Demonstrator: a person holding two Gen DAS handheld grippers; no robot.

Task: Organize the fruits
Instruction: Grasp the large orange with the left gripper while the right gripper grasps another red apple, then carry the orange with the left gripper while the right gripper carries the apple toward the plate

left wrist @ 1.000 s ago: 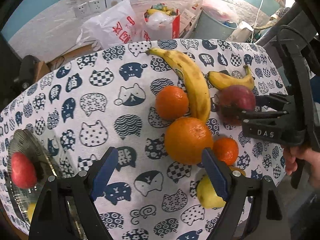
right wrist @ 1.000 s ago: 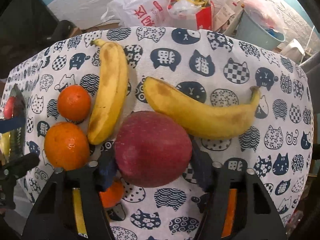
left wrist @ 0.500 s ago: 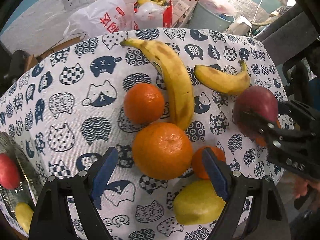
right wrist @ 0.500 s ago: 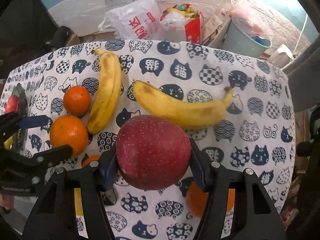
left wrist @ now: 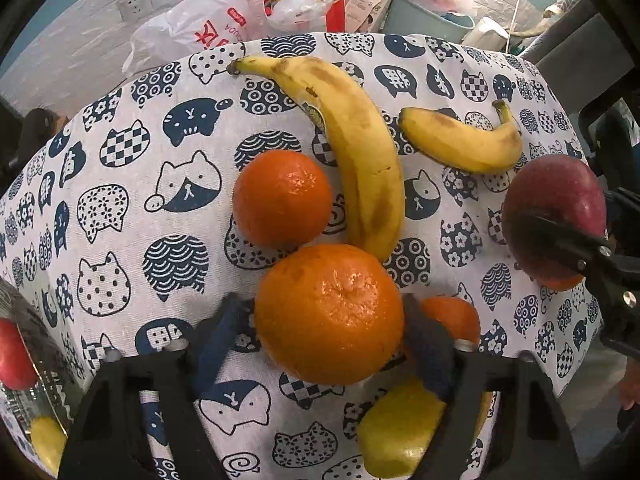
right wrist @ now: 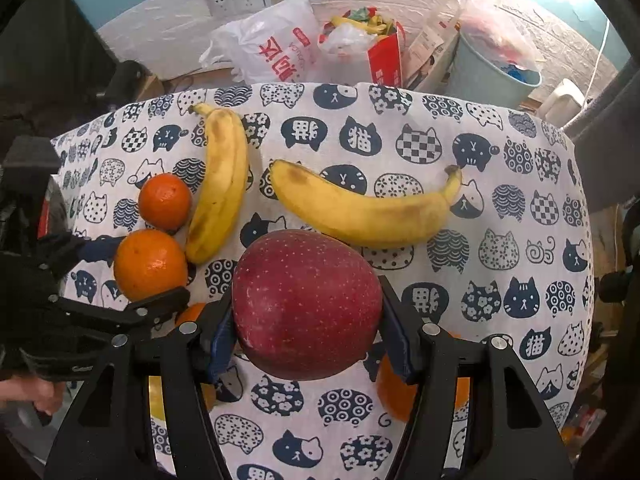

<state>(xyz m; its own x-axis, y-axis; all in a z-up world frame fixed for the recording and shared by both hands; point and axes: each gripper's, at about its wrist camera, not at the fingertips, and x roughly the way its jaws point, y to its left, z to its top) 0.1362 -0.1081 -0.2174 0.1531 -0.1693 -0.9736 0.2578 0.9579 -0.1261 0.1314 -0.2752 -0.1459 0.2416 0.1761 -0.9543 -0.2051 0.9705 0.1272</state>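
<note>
fruit lies spread on a cat-print tablecloth (left wrist: 120, 208). left wrist view: the left gripper (left wrist: 328, 332) points steeply down over a large orange (left wrist: 329, 314), which sits between its blue pads (left wrist: 218, 336); the jaws have just been closing, the right pad touching the peel, and whether the left one presses is hard to tell. a smaller orange (left wrist: 282, 198) lies just beyond, touching a long banana (left wrist: 360, 152) with a small unreadable sticker; a short banana (left wrist: 460, 142) lies to the right. a yellow fruit (left wrist: 396, 432) lies nearest the camera. a shiny plate (left wrist: 32, 360) at the left edge holds a red fruit (left wrist: 14, 354). a white plastic bag (left wrist: 200, 28) beyond the table carries red writing, too warped to read.

right wrist view: the right gripper (right wrist: 306, 320), also aimed steeply down, clamps a red apple (right wrist: 306, 304) between its pads, held above the cloth just near of the short banana (right wrist: 364, 210). some cat faces bear the character 猫.
</note>
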